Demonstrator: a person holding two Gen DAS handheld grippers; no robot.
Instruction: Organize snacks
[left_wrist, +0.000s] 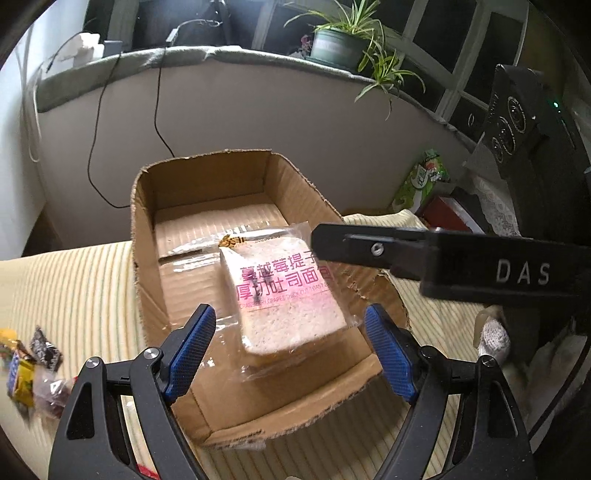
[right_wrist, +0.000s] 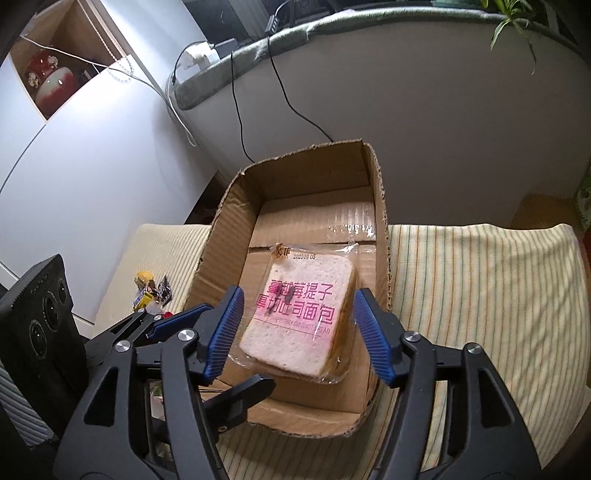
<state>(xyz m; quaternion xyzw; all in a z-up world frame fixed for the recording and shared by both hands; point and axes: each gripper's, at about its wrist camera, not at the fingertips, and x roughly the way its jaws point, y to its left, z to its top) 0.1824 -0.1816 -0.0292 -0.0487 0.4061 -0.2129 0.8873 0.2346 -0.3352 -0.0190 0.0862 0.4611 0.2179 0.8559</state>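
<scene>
A: Here's the right wrist view. A cardboard box (right_wrist: 306, 236) sits in the middle of the frame on a striped cloth (right_wrist: 480, 295), and the wrapped toast slice (right_wrist: 299, 317) lies flat on the box floor, toward the near end.

B: And the right gripper (right_wrist: 297, 334)?

A: Its blue fingers (right_wrist: 225, 332) stand spread either side of the toast, neither pad touching the wrapper. The packet lies free on the cardboard.

B: From the left wrist view I get the same toast (left_wrist: 288, 295), centre of frame, pink lettering up, clear wrapper crinkled around it. The box (left_wrist: 177, 206) has ragged, torn edges.

A: What about the left gripper (left_wrist: 290, 347)?

B: Spread wide, nothing between the pads. Its fingers (left_wrist: 190, 350) hover at the near edge of the box, low in the frame. The other gripper's black finger comes in from the right, over the box's right wall.

A: More snacks?

B: A small pile of wrapped sweets (left_wrist: 29, 373) at the lower left, on the cloth outside the box, somewhat blurred. In the right wrist view they sit left of the box (right_wrist: 151, 293).

A: A green packet (left_wrist: 421, 181) stands at the right of the left view, past the box. A potted plant (left_wrist: 343, 44) sits on the ledge at the top.
</scene>
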